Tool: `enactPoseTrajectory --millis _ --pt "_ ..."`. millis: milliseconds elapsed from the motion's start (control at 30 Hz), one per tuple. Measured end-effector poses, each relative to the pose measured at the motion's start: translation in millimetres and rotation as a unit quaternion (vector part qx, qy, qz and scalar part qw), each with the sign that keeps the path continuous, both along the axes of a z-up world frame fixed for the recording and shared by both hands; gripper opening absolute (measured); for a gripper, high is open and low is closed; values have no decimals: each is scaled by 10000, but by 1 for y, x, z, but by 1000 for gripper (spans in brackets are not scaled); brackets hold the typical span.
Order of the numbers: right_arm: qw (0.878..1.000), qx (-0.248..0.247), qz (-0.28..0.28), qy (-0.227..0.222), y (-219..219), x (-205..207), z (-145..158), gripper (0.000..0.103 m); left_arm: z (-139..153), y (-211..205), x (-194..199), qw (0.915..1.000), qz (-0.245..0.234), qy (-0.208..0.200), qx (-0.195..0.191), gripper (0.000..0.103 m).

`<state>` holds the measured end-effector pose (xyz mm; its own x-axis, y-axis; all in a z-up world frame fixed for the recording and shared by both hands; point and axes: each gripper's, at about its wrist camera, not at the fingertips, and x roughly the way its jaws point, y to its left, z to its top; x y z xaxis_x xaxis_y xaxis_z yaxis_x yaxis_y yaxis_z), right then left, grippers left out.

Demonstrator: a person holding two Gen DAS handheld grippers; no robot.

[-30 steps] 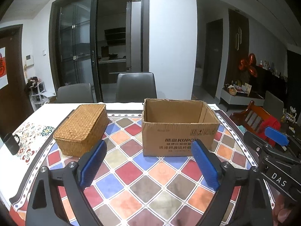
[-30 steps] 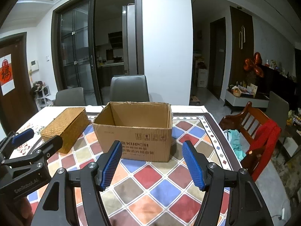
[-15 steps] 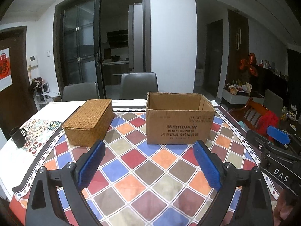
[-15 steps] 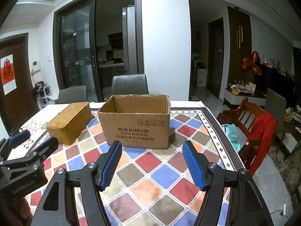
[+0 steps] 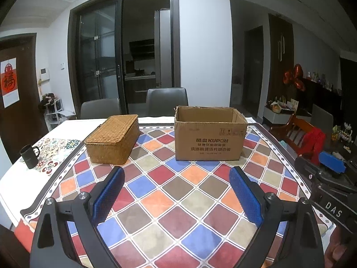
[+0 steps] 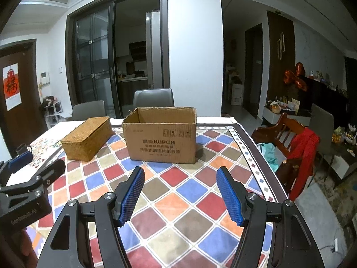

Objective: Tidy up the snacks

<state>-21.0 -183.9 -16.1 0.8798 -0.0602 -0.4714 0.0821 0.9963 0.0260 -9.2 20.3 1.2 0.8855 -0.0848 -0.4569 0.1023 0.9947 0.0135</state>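
Gaping empty, both left gripper [image 5: 176,187] and right gripper [image 6: 180,186] risk snagging the open brown cardboard box [image 5: 209,132] wall if lowered carelessly.

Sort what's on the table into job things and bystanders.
Job:
- open brown cardboard box
- lidded rectangular woven wicker basket
- left gripper, open
- right gripper, open

Bystanders:
- black mug
- red garment on wooden chair

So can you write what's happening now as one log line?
left gripper: open, empty | right gripper: open, empty | brown cardboard box: open | woven wicker basket: lidded
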Motion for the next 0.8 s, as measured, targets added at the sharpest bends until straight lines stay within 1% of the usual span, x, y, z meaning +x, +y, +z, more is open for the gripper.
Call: enactPoseTrajectory --millis 267,433,800 --pt "9999 10 -87 67 -5 -21 -5 68 -2 0 -24 10000 6 -4 -18 96" --pt "9999 26 -122 54 -8 -29 -4 68 -3 -3 -29 10000 -28 18 -27 96" --pt "9999 49 -128 62 -10 -31 -5 68 -3 -5 -33 10000 -44 22 -22 96"
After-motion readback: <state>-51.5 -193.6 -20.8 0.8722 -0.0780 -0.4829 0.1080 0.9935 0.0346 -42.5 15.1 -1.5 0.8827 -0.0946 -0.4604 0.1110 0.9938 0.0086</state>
